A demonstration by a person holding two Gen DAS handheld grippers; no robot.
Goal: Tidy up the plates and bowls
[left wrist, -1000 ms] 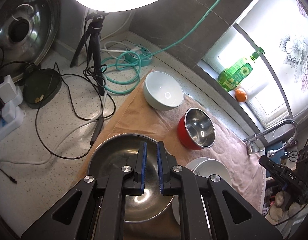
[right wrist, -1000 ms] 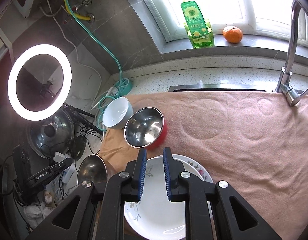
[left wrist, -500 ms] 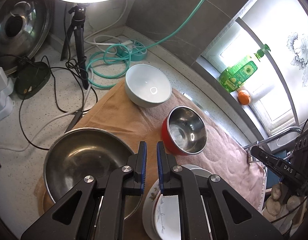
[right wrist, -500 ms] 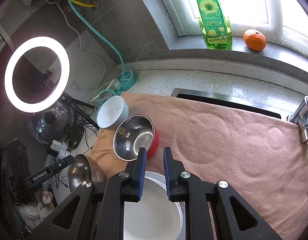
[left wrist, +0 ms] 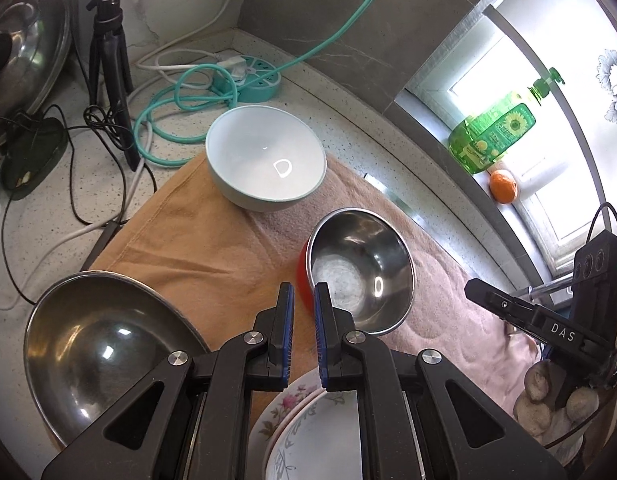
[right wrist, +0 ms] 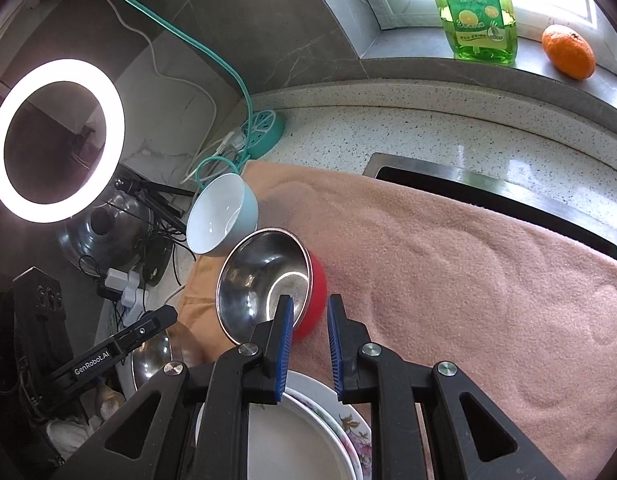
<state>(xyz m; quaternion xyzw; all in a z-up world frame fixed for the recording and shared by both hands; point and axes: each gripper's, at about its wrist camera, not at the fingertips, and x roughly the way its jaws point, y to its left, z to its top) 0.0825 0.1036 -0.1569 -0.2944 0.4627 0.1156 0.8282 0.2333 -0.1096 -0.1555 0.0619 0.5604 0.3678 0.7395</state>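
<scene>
A red bowl with a steel inside (left wrist: 358,270) stands on the towel (left wrist: 196,244), also in the right wrist view (right wrist: 268,284). A pale blue bowl (left wrist: 266,162) stands behind it, seen too in the right wrist view (right wrist: 220,214). A large steel bowl (left wrist: 96,354) sits at the towel's left corner. Stacked floral plates (left wrist: 308,428) lie near me, also in the right wrist view (right wrist: 308,432). My left gripper (left wrist: 303,300) is nearly closed and empty, just left of the red bowl. My right gripper (right wrist: 309,308) is slightly open and empty, its tips at the red bowl's near rim.
Cables, a teal power strip (left wrist: 248,80) and a tripod (left wrist: 112,80) crowd the counter at the back left. A ring light (right wrist: 54,140) stands there. A green soap bottle (right wrist: 478,8) and an orange (right wrist: 568,52) sit on the windowsill. The sink edge (right wrist: 488,188) shows behind the towel.
Both grippers moved forward over the plates toward the red bowl. The left one swung right, away from the large steel bowl. The right jaws opened a little.
</scene>
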